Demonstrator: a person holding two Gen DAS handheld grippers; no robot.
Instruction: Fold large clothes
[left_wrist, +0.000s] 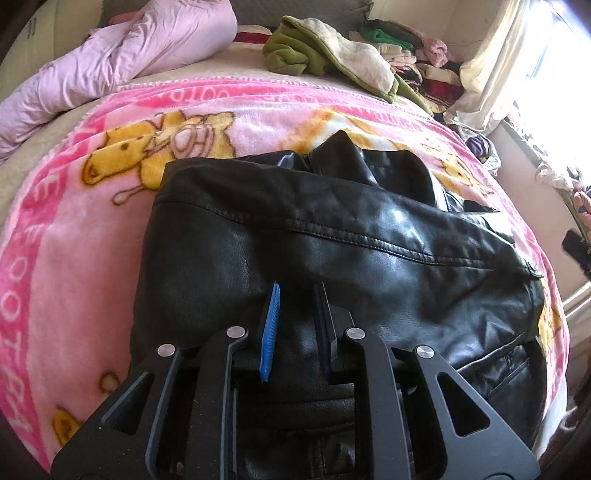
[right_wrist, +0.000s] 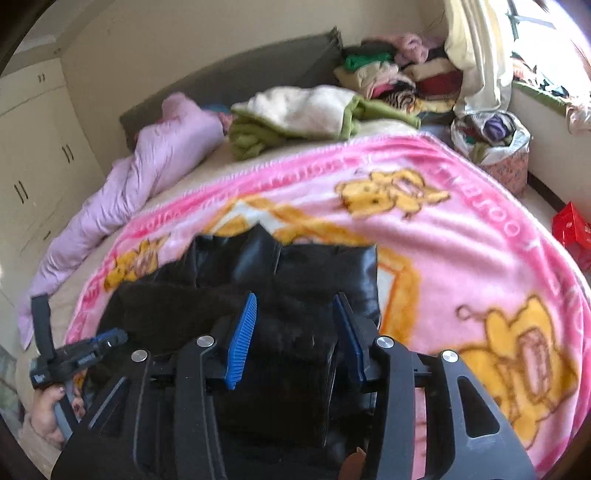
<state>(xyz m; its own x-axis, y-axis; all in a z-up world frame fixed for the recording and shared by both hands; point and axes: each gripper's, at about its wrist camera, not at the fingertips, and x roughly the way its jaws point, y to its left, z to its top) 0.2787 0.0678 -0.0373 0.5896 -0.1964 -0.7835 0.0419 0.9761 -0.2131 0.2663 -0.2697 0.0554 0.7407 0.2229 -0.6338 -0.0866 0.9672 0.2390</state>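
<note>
A pink cartoon-bear blanket (left_wrist: 74, 240) is covering the bed, its lettering too warped to read. A glossy black leather jacket (left_wrist: 332, 236) is lying folded on it, collar pointing toward the headboard. The left gripper (left_wrist: 295, 291) and the right gripper (right_wrist: 295, 306) are hovering above, jaws parted, holding nothing.

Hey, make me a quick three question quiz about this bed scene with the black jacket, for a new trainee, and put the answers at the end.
1. True or false: the black leather jacket lies on the pink cartoon blanket.
2. The left gripper and right gripper are: A) both open, B) both shut, C) only one open.
3. Fill in: near the headboard, the green and cream fleece lies next to a pale ____ quilt.

Key: 1 true; 2 A; 3 pink.
</note>
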